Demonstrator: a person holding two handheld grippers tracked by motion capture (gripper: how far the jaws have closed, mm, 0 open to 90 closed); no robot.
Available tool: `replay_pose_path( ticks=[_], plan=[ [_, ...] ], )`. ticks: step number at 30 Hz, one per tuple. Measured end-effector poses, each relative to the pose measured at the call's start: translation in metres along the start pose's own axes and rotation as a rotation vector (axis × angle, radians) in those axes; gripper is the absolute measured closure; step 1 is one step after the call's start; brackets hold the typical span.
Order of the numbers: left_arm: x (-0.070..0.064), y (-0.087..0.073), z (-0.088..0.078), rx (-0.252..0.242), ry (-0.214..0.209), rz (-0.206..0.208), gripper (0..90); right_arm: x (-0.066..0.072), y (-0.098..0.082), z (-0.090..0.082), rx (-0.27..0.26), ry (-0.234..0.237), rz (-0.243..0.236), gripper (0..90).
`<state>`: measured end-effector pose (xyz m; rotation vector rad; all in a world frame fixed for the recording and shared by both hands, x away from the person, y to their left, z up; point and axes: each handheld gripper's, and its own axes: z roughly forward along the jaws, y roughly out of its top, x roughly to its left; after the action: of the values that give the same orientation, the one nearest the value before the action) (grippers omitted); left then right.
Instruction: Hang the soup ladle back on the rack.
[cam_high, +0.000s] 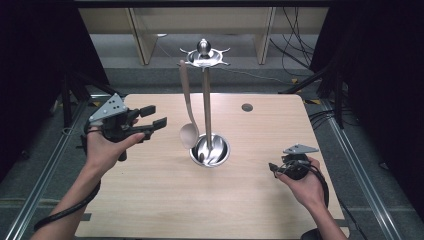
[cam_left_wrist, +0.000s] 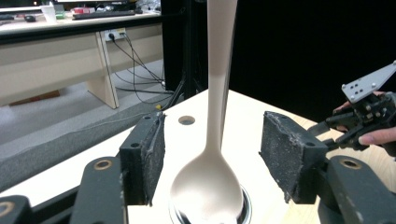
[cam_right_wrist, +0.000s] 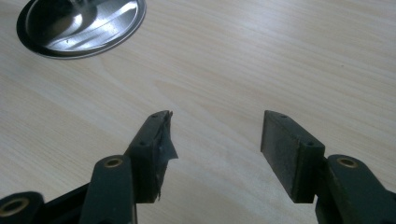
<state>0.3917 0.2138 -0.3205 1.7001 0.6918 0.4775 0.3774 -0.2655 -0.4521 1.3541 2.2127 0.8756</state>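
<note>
A polished metal utensil stand rises from a round dish base at the table's middle. From its top ring hangs a beige spoon, bowl down, just left of the pole. My left gripper is open, left of the spoon and pointing at it. In the left gripper view the spoon hangs between and beyond the two open pads, apart from both. My right gripper is open and empty, low over the table's right side. In the right gripper view the right gripper frames bare wood, with the stand's base at the upper left.
The light wooden table has a small round hole near its far edge. Black curtains stand at both sides. Cables lie on the floor beyond the table, under a wooden bench.
</note>
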Motion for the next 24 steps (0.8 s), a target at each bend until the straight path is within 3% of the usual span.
replay_pose_path(
  ticks=[10,11,14,17,19,24],
  plan=[
    [-0.002,-0.032,-0.006,0.021,0.034,-0.027,38.7,0.002,0.001,0.000,0.011,0.007,0.019,43.6],
    [-0.002,-0.035,-0.007,0.018,0.034,-0.028,38.7,0.000,0.001,0.001,-0.007,0.006,-0.007,43.6],
    [-0.002,-0.045,-0.008,0.024,0.046,-0.029,38.6,0.000,0.001,0.001,-0.007,0.007,-0.005,43.5],
    [0.000,-0.054,-0.010,0.031,0.055,-0.044,38.7,0.002,0.000,0.000,0.010,0.008,0.022,43.6],
    [0.001,-0.060,-0.010,0.043,0.065,-0.055,38.7,0.000,0.001,0.002,-0.005,0.007,-0.005,43.5],
    [0.002,-0.079,-0.011,0.060,0.083,-0.068,38.7,0.000,0.000,0.002,-0.004,0.007,-0.011,43.5]
  ],
)
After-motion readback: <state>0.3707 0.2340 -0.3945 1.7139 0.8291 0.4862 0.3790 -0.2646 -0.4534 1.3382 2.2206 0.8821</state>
